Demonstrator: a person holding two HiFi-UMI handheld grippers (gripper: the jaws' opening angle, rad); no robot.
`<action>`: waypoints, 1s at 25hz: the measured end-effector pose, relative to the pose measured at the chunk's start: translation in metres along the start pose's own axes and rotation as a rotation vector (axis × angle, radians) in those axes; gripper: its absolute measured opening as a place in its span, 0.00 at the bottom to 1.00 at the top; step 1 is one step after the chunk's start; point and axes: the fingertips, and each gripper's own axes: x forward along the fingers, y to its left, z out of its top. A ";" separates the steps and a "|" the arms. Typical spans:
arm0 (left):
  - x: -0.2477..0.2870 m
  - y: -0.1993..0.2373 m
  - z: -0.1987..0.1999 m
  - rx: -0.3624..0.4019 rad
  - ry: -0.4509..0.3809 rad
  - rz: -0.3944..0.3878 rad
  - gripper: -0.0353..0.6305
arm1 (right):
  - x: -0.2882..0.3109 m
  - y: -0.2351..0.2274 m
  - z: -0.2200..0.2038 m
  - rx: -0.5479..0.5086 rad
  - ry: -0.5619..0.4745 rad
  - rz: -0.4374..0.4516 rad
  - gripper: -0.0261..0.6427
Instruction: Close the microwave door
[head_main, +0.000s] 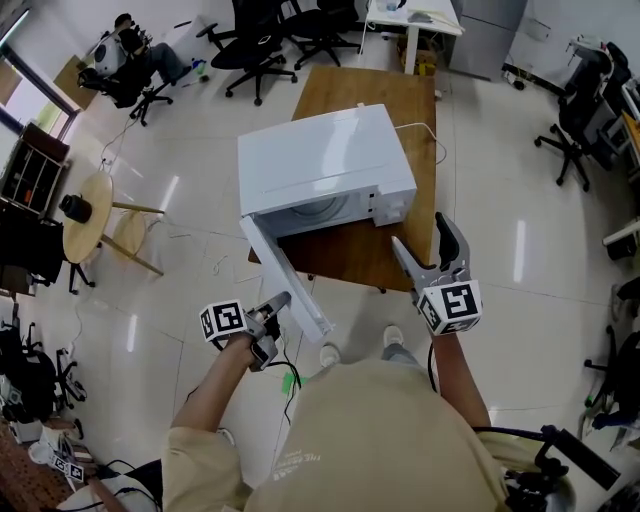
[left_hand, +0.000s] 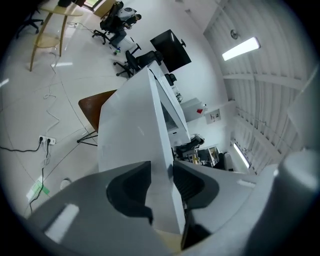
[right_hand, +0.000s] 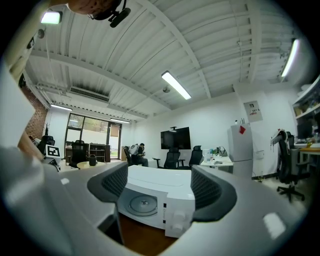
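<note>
A white microwave (head_main: 325, 165) stands on a brown wooden table (head_main: 345, 95). Its door (head_main: 290, 285) hangs open and swings out past the table's near edge towards me. My left gripper (head_main: 277, 305) is shut on the door's free edge. In the left gripper view the door panel (left_hand: 130, 135) runs edge-on between the jaws of the left gripper (left_hand: 162, 182), and both pads touch it. My right gripper (head_main: 418, 232) hovers at the microwave's front right corner, open and empty. The right gripper view shows the microwave (right_hand: 150, 175) and its turntable cavity beyond the spread jaws of the right gripper (right_hand: 159, 189).
Black office chairs (head_main: 260, 45) stand behind the table, and another black chair (head_main: 585, 110) is at the right. A round wooden stool (head_main: 85, 215) sits to the left. Cables lie on the tiled floor. My feet (head_main: 395, 340) are just in front of the table.
</note>
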 end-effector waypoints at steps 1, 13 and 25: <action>0.004 -0.002 -0.001 -0.013 -0.008 -0.006 0.27 | -0.001 0.000 0.001 0.000 0.001 -0.002 0.61; 0.048 -0.021 0.011 -0.112 -0.167 -0.008 0.26 | -0.008 -0.006 0.004 0.003 0.008 -0.028 0.61; 0.088 -0.033 0.025 -0.182 -0.306 0.042 0.26 | -0.017 -0.017 0.008 0.014 -0.001 -0.051 0.61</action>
